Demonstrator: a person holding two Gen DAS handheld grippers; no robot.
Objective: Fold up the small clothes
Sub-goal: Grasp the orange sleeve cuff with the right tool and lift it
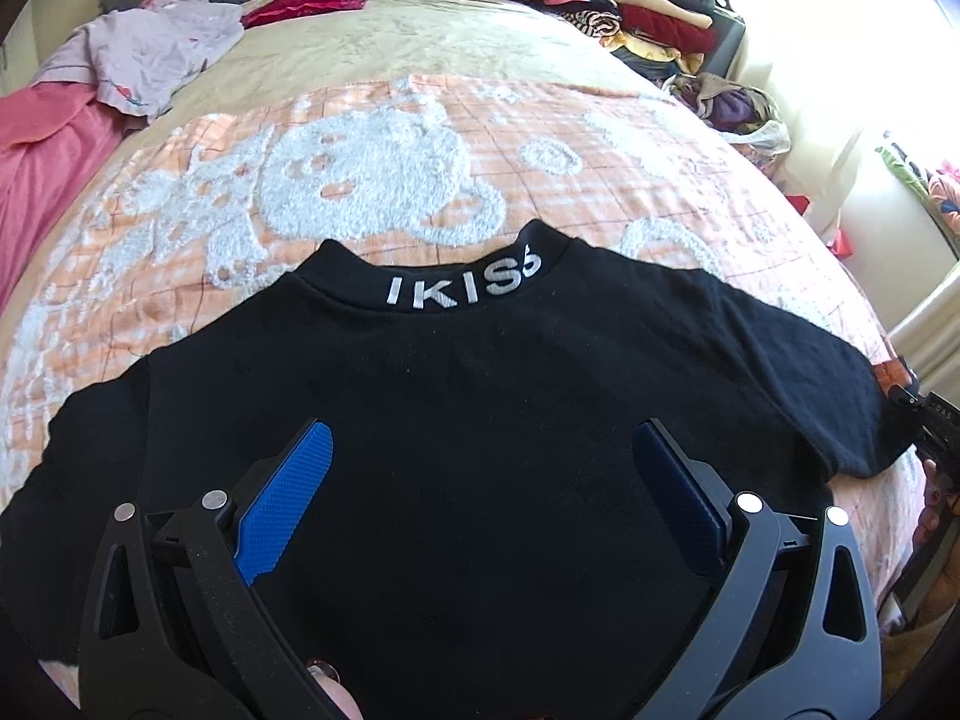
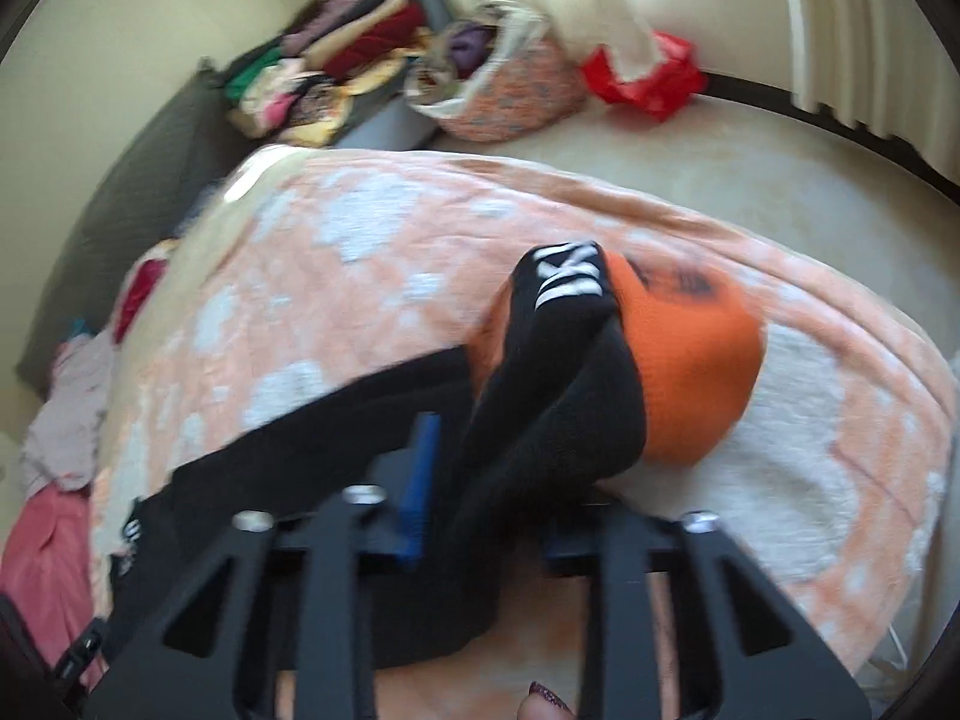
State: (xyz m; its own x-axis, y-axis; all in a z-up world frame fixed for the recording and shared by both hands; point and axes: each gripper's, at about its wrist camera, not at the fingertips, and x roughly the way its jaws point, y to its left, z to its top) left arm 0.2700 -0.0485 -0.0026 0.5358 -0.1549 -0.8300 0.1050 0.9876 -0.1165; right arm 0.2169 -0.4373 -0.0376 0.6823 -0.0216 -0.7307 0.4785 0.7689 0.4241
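Note:
A black T-shirt (image 1: 480,372) lies spread flat on the bed, its collar with white lettering (image 1: 462,288) pointing away from me. My left gripper (image 1: 483,432) hovers open over the shirt's middle, blue pads (image 1: 288,492) wide apart with nothing between them. In the blurred right wrist view my right gripper (image 2: 480,480) is shut on the shirt's right sleeve (image 2: 540,396), which is bunched and lifted, showing an orange part (image 2: 690,372) and white stripes (image 2: 570,276). Only one blue pad (image 2: 420,474) shows beside the fabric. The right gripper's black body (image 1: 930,420) peeks in at the sleeve's end.
An orange and white blanket (image 1: 420,150) covers the bed. A lilac garment (image 1: 150,48) and pink cloth (image 1: 42,156) lie at the far left. Stacked folded clothes (image 1: 630,0) sit at the back right, with a fabric basket (image 2: 498,84) and a red bag (image 2: 648,72) on the floor.

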